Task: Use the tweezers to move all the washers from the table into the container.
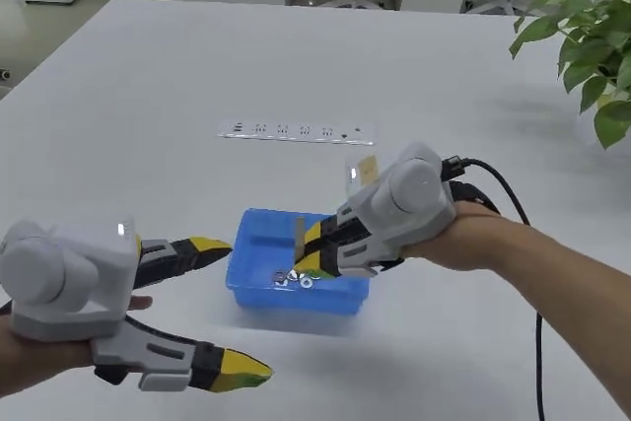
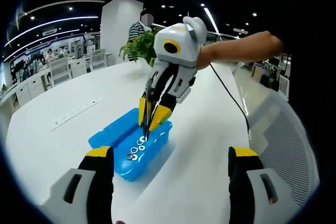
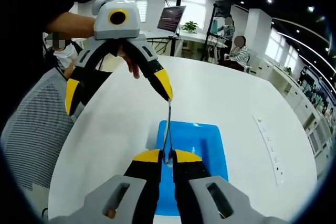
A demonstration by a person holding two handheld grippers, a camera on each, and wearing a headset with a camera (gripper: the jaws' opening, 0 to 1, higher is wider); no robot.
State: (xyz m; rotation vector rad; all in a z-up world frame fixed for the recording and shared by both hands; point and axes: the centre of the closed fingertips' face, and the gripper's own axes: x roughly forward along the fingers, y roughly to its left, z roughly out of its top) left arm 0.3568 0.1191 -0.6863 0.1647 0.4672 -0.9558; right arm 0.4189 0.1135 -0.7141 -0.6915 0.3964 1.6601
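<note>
Left gripper (image 1: 232,308) hangs spread and empty over the near-left edge of the white table (image 1: 197,66), just beside the blue rectangular plastic container (image 1: 296,301); small silver metal washers (image 1: 293,280) lie inside by its near wall. Right gripper (image 1: 314,253) is pinched on the thin metal tweezers (image 3: 168,129), tips down just over those washers; can't tell if they carry one. Reads as the drop-off step: next calls for easing the squeeze slightly, then lifting straight clear of the rim.

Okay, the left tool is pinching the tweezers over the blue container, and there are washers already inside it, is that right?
Not quite. It is the right tool that pinches the tweezers over the blue container, with washers already inside. The right gripper view shows this; the left tool is open.
</note>
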